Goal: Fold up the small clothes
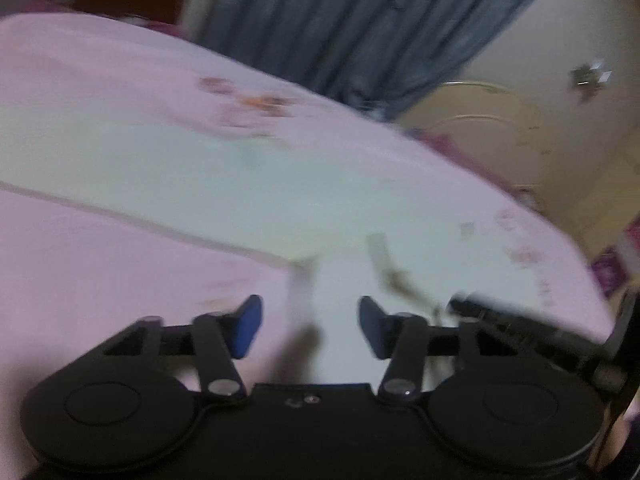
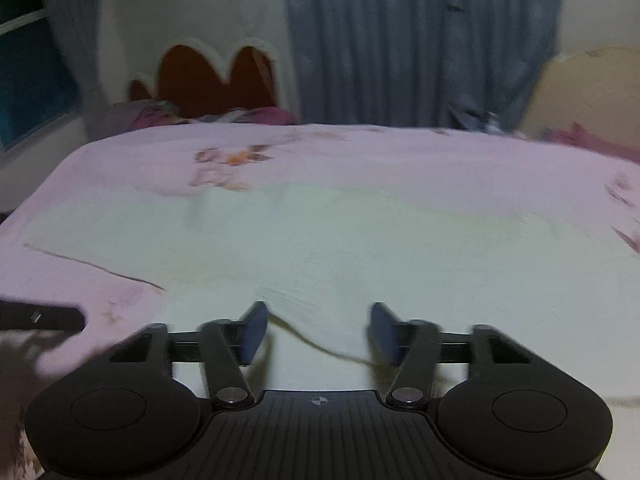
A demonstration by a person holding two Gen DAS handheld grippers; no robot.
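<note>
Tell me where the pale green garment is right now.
The pale green garment lies spread on the pink bedsheet, ahead of both open grippers, its near edge between the right gripper fingers.

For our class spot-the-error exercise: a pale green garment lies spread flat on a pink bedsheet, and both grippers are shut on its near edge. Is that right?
Not quite. The pale green garment does lie spread on the pink bedsheet, but both wrist views show the left gripper and right gripper open, fingers apart, gripping nothing.
</note>
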